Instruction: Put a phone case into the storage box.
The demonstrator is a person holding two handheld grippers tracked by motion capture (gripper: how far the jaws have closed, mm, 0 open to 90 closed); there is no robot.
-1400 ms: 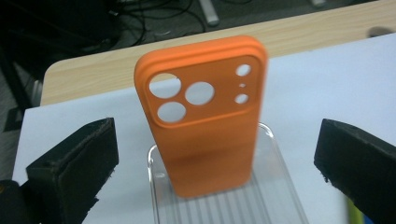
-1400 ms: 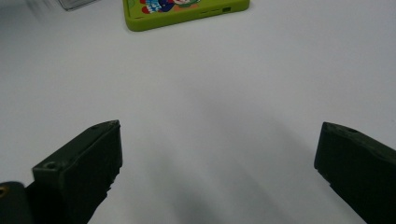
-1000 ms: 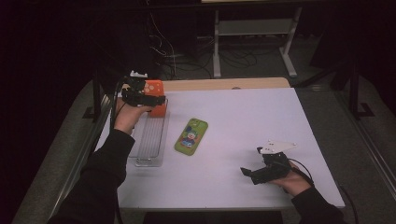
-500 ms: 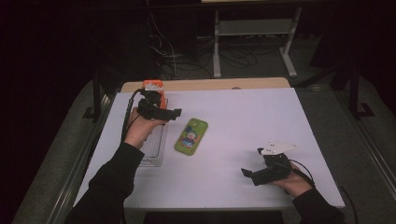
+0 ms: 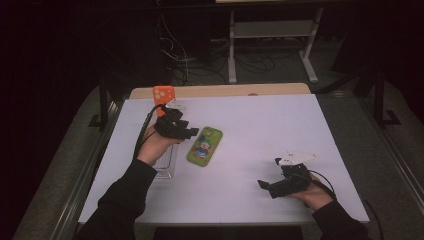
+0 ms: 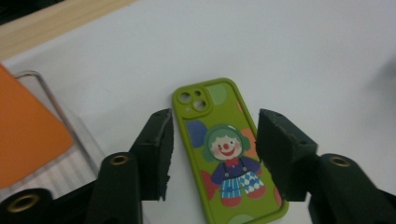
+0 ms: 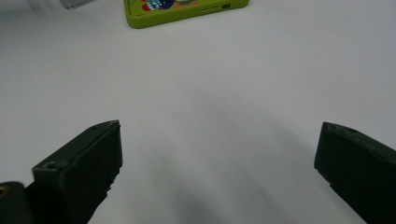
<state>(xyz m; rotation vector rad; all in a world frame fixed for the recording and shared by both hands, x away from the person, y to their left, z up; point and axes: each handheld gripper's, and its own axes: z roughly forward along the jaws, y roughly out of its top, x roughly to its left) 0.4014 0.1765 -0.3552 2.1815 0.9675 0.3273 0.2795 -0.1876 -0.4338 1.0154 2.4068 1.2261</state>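
- High view: a white table [image 5: 240,200] with a person's two forearms in dark sleeves coming in from the near edge, each hand holding a black two-jaw gripper.
- Left gripper [image 5: 192,133] sits toward the table's left side, just beside a green phone case [image 5: 205,146] that lies flat, printed side up.
- Left gripper view: the green phone case [image 6: 229,149], showing a cartoon clown, lies between the two black jaws. The jaws have just been closing; a narrow gap remains on each side, so the pads are not yet pressing it.
- An orange phone case [image 5: 163,93] stands at the far left, and a clear plastic tray [image 5: 166,161] lies under the left hand.
- Right gripper [image 5: 265,185] rests near the front right, well apart from the green case, its jaws spread wide and holding nothing.
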